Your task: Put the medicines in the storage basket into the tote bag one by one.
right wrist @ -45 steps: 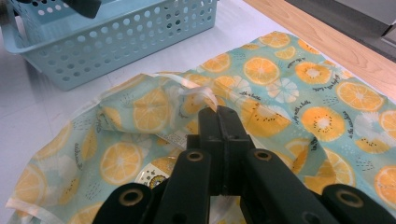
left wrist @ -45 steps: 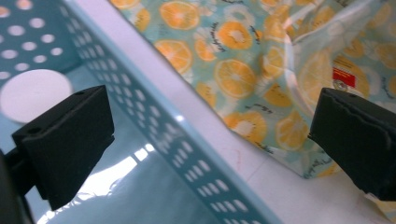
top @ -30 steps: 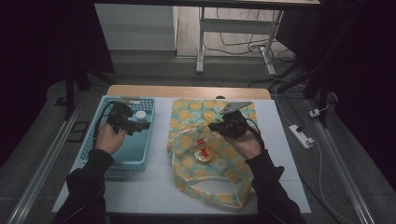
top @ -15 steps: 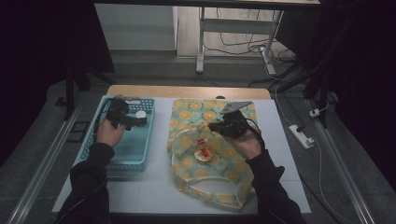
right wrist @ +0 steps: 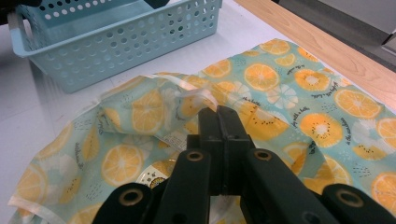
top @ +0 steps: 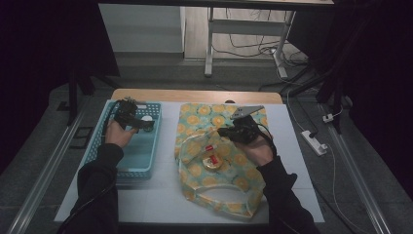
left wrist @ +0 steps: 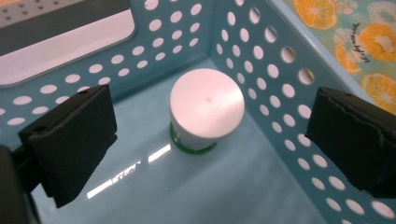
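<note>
My left gripper (top: 139, 123) is open inside the light blue perforated basket (top: 141, 161), at its far end. A small jar with a white lid (left wrist: 207, 108) stands on the basket floor between and just beyond the two black pads (left wrist: 74, 140), untouched. My right gripper (right wrist: 219, 114) is shut, pinching the raised rim of the orange-and-kiwi print cloth bag (top: 229, 195) and holding its mouth up. Inside the bag lie a round yellow tin (top: 213, 162) and a small red-capped item (top: 210, 147).
Basket and bag rest on a white table mat (top: 160, 204) with a wooden edge (top: 195, 95) at the far side. A white power strip (top: 314, 142) lies off the table's right side. A metal table leg (top: 209, 44) stands behind.
My left gripper has shifted a little toward the basket's far end and sunk lower over the jar. The right gripper and the bag have kept still.
</note>
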The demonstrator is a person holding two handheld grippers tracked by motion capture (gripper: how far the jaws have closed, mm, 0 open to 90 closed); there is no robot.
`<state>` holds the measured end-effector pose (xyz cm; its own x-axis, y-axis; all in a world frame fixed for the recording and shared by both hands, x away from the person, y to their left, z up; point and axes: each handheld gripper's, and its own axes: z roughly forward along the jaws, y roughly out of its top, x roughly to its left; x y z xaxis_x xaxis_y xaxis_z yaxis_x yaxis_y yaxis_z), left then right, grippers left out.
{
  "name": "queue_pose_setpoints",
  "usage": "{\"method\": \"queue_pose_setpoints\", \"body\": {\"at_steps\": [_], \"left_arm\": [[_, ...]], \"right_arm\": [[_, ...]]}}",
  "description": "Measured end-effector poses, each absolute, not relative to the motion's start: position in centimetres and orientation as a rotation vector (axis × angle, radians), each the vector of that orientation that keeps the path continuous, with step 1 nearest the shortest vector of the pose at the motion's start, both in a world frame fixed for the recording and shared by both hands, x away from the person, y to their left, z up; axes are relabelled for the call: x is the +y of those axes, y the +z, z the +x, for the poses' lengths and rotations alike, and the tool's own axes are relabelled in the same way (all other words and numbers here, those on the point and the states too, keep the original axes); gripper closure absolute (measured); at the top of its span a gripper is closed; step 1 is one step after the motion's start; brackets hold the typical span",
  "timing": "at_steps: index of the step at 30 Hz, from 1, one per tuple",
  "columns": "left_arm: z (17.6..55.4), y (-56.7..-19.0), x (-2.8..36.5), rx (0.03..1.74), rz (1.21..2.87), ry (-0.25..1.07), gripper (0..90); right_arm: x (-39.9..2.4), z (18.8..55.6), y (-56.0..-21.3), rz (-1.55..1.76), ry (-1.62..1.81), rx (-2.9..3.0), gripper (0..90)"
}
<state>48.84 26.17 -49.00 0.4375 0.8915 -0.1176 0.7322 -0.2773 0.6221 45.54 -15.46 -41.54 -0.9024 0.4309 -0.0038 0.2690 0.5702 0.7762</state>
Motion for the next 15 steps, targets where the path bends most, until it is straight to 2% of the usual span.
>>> {"method": "queue_pose_setpoints", "body": {"at_steps": [6,15], "left_arm": [[49.33,-49.07,25.95,1.367,2.125,0.366,6.0],[49.77,-49.36,25.79,1.339,2.172,0.335,31.3]], "right_arm": [[-15.48,45.56,-41.53,0.59,1.245,2.606,89.5],[-15.47,45.58,-41.56,0.589,1.247,2.608,89.5]]}}
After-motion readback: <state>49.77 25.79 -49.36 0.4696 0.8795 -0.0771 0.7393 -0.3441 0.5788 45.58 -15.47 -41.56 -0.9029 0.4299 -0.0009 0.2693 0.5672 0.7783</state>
